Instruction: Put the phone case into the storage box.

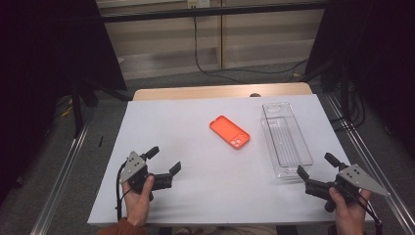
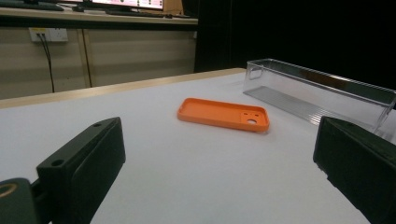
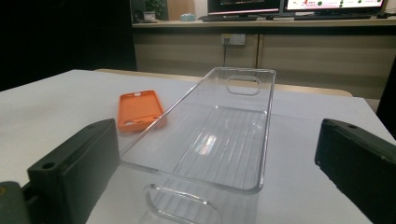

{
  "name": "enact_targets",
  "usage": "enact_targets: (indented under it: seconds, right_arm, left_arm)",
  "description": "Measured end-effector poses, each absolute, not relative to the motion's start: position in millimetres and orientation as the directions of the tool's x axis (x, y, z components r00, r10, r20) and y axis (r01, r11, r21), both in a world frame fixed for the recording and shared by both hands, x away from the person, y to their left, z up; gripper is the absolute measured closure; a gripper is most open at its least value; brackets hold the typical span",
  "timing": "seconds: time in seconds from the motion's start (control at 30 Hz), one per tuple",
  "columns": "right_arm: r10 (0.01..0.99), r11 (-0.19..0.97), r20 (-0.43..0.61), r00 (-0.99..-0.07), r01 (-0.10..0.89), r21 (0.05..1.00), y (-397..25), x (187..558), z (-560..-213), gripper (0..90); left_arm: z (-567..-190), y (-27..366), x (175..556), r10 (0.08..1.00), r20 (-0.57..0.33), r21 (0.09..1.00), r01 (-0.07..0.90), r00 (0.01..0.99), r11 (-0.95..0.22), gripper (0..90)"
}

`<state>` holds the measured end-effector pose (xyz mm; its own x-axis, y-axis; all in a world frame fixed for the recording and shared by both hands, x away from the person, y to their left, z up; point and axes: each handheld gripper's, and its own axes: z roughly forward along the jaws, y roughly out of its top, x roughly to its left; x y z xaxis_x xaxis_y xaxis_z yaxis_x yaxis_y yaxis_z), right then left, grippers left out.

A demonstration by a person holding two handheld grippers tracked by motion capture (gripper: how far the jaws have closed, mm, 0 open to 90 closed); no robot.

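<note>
An orange phone case (image 1: 229, 131) (image 2: 223, 114) (image 3: 139, 110) lies flat near the middle of the white table. To its right stands a long clear plastic tray (image 1: 286, 139) (image 2: 322, 93) (image 3: 219, 135), with nothing in it. My left gripper (image 1: 164, 160) rests open at the front left, pointing toward the case from a distance. Its jaws stand wide apart in the left gripper view (image 2: 219, 172). My right gripper (image 1: 316, 164) is open at the front right, just short of the tray's near end. The right gripper view (image 3: 215, 172) looks along the tray with nothing between the jaws.
The white table sheet (image 1: 186, 147) ends at a wooden strip (image 1: 220, 91) at the back. Black stands (image 1: 78, 98) and cables (image 1: 230, 73) are on the floor beyond. A metal rail (image 1: 63, 171) runs along each side.
</note>
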<state>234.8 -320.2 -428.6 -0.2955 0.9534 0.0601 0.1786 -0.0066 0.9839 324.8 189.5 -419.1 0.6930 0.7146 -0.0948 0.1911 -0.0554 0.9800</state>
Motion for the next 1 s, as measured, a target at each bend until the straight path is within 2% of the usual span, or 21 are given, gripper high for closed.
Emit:
enact_targets:
  seconds: [0.2,0.47,1.0]
  right_arm:
    - [0.953,-0.007,0.061,-0.297,0.179,0.984,-320,235,-429,0.0]
    - [0.953,-0.007,0.061,-0.298,0.182,0.983,-320,235,-429,0.0]
    - [0.953,-0.005,0.059,-0.296,0.181,0.983,-321,235,-429,0.0]
  left_arm:
    - [-415,179,330,0.712,-0.083,0.984,0.172,0.697,-0.054,1.8]
    - [-418,170,339,0.713,-0.099,0.979,0.195,0.694,-0.054,1.6]
    - [-412,149,354,0.704,-0.066,0.986,0.156,0.707,-0.065,1.1]
